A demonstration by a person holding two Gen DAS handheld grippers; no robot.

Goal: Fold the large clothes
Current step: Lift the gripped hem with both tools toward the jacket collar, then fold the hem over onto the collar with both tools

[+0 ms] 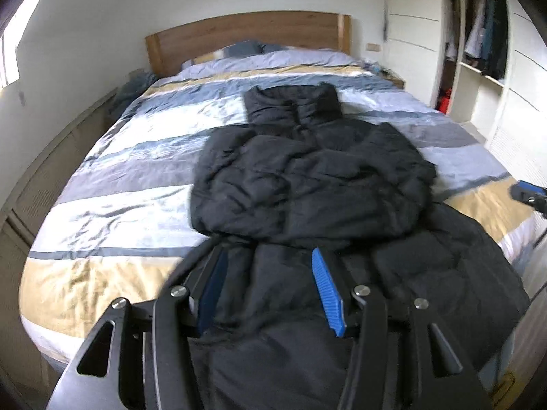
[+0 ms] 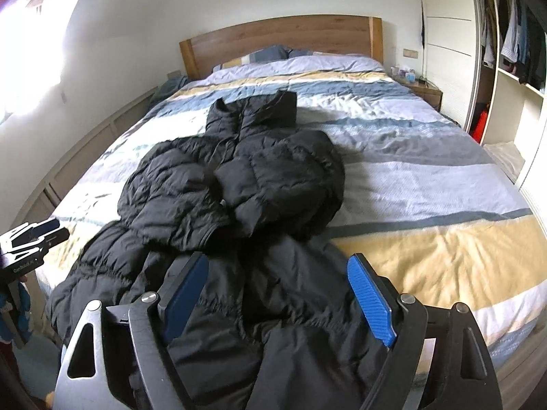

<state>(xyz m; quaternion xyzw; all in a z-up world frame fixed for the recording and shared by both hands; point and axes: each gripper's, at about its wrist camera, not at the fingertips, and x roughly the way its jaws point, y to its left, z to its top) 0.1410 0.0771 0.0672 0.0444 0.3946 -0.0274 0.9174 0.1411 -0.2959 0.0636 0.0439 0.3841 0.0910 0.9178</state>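
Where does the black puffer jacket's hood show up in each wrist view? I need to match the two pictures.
Left wrist view: the hood lies upper centre, at the jacket's far end, toward the pillows.
Right wrist view: the hood lies upper centre-left, again at the far end.
Shared landmark: the wooden headboard beyond it in both.

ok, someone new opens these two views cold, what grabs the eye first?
The black puffer coat, spread lengthwise down the striped bedspread with its hood toward the wooden headboard and its sleeves folded in over the chest. Next, the blue pads of the right gripper and the left gripper, both open over the coat's near hem with nothing pinched. At the right, an open wardrobe with hanging clothes.
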